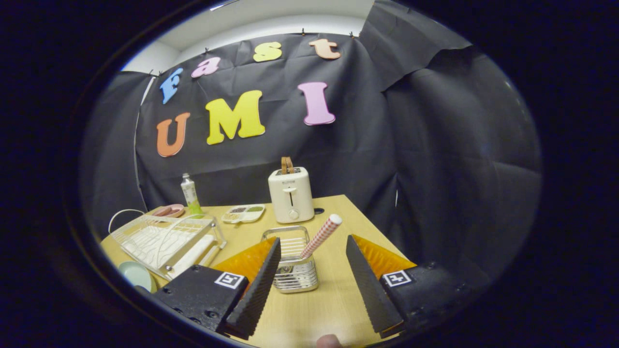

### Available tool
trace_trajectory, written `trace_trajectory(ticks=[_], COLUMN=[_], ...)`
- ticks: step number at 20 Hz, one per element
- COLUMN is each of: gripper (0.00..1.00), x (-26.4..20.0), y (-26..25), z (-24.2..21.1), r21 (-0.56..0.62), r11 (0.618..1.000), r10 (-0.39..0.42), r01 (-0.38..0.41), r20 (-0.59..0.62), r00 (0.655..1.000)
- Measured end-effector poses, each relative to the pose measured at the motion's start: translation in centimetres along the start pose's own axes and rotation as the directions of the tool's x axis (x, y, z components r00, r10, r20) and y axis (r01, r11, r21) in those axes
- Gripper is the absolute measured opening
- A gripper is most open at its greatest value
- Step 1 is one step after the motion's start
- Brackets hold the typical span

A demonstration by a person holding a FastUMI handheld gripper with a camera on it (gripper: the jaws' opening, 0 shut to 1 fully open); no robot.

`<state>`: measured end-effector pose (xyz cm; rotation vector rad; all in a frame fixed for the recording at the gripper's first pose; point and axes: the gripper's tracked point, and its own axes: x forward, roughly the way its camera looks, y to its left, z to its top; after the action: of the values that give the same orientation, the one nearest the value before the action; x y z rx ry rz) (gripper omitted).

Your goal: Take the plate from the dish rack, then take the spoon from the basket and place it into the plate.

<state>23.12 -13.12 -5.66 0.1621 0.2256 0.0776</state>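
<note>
Apparently the plate (136, 274) already sits on the table (338, 299) beside the dish rack (164, 239); the spoon (321, 236) remains in the basket (293, 268), jaws spread and empty.

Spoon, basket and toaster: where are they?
Spoon (321, 236), gripper view, on its checked handle.
Basket (295, 274), gripper view, on its wire front wall.
Toaster (290, 195), gripper view, on its front face.

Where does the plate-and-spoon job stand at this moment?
Done, apparently: the plate lies on the table beside the rack, not in it. In hand: the open gripper faces the basket, where the spoon leans. Left: grasping the spoon and placing it on the plate.
</note>
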Motion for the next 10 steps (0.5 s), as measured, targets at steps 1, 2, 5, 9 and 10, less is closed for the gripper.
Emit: trace_trajectory(ticks=[1, 2, 5, 9, 10], gripper=[0.88, 0.87, 0.81, 0.55, 0.47], x=[0.4, 0.8, 1.6, 2.4, 2.3], y=[0.0, -0.1, 0.3, 1.0, 1.0], z=[0.2, 0.3, 0.6, 0.6, 0.6], r21=[0.002, 0.013, 0.059, 0.085, 0.086], r11=[1.0, 1.0, 0.998, 0.995, 0.995], r10=[0.004, 0.006, 0.038, 0.057, 0.057], r01=[-0.004, -0.006, -0.036, -0.054, -0.053], r20=[-0.002, -0.005, -0.021, -0.039, -0.044], r00=[1.0, 1.0, 0.999, 0.998, 0.997])
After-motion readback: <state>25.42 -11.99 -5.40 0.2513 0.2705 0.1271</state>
